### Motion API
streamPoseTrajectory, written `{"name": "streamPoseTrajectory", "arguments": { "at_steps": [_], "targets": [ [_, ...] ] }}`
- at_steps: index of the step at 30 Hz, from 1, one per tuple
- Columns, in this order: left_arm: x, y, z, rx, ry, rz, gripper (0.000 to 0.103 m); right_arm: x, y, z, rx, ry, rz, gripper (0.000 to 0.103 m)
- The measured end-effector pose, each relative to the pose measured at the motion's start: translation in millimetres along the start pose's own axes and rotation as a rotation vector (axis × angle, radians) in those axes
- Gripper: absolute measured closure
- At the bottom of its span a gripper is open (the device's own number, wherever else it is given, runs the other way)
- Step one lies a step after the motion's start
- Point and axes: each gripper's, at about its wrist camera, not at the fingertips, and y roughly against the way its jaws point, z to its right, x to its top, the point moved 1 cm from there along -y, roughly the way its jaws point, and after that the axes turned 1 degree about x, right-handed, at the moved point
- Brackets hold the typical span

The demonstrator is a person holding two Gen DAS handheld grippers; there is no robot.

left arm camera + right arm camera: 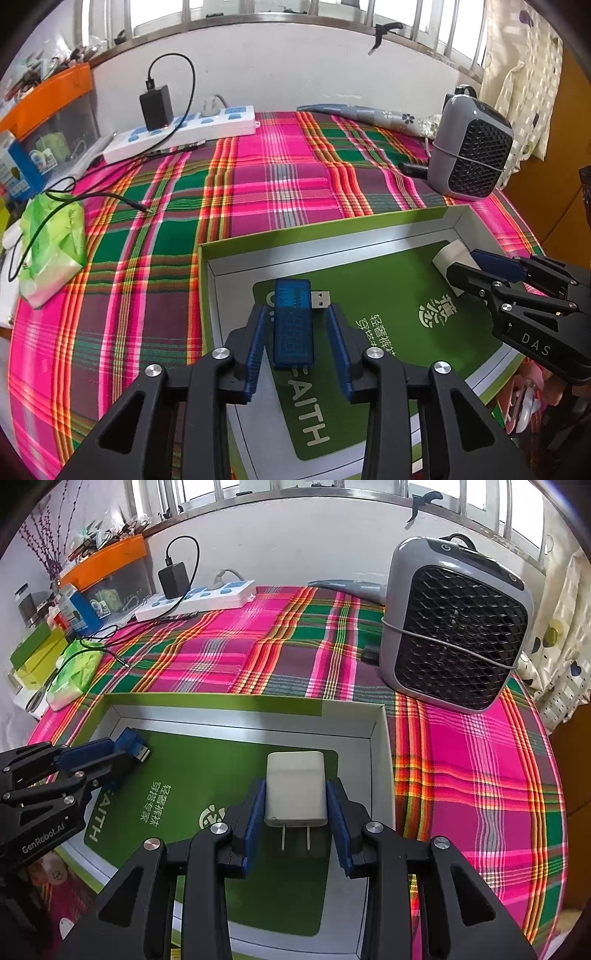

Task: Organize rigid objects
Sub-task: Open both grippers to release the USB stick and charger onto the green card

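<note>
A shallow green box (332, 230) with grey inner walls lies on the plaid cloth, a green card on its floor. In the left wrist view a translucent blue USB tester (293, 332) lies in the box between the fingers of my left gripper (295, 314); there is a gap on each side, so the gripper is open. The right wrist view shows my right gripper (295, 794) shut on a white wall charger (295, 775), its two prongs pointing back at the camera, over the box's far right corner (376, 716). Each gripper also shows in the other view, the right gripper (461, 266) and the left gripper (122, 751).
A grey fan (458, 627) stands on the cloth beyond the box, to the right. At the back left lie a white power strip (177, 131) with a black adapter (157, 107), a loose black cable (110, 197) and a green tissue pack (51, 243). Boxes and clutter line the left edge.
</note>
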Motion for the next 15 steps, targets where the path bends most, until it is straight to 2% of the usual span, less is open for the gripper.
{"name": "streamPoseTrajectory", "arguments": {
  "at_steps": [3,15],
  "targets": [
    [-1.3,4.6,-0.6,-0.001,0.006,0.006,0.07,-0.8,5.8,0.9,-0.001,-0.006,0.014,0.063],
    [-11.2,38.2,2.9,-0.007,0.011,0.061,0.069,-7.7,31.2,-3.4,0.008,-0.023,0.062,0.062]
  ]
}}
